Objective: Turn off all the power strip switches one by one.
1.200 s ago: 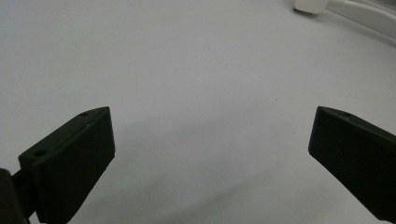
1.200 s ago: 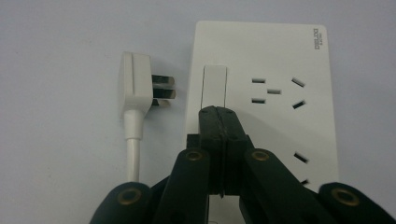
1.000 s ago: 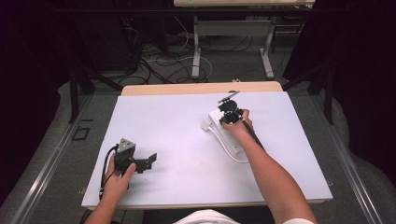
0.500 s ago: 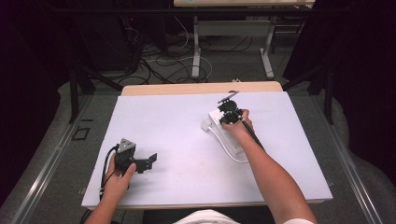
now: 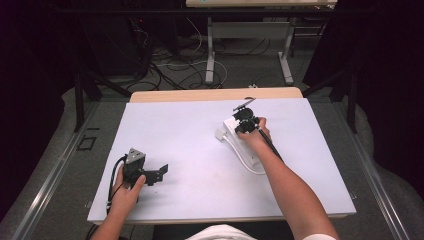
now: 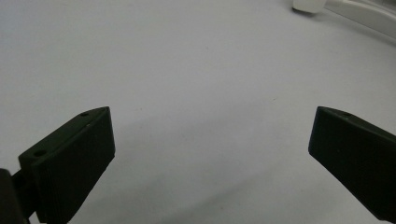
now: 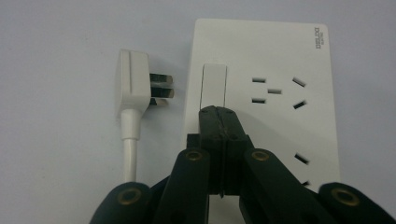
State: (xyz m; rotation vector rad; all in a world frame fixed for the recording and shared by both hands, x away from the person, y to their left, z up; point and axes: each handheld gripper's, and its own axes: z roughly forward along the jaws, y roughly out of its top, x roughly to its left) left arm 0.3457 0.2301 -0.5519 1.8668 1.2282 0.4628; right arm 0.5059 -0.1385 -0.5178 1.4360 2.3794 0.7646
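left gripper [image 5: 159, 174] low on the white table [image 5: 190, 145], near-left side — jaws spread wide, nothing between them. further right, the white plug [image 7: 133, 84] lies loose just beside the white power strip [image 7: 280, 56], prongs facing it, not inserted. right gripper [image 7: 217, 112] — jaws pressed together, tips on the strip's rocker switch [image 7: 213, 86], gripping nothing.

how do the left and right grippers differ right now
The left gripper has its jaws spread wide with nothing between them; the right gripper has its jaws pressed shut. The left gripper hangs over bare table, while the right gripper's tip sits at the rocker switch of the white power strip, beside the loose plug. Both have black jaws and are hand-held.
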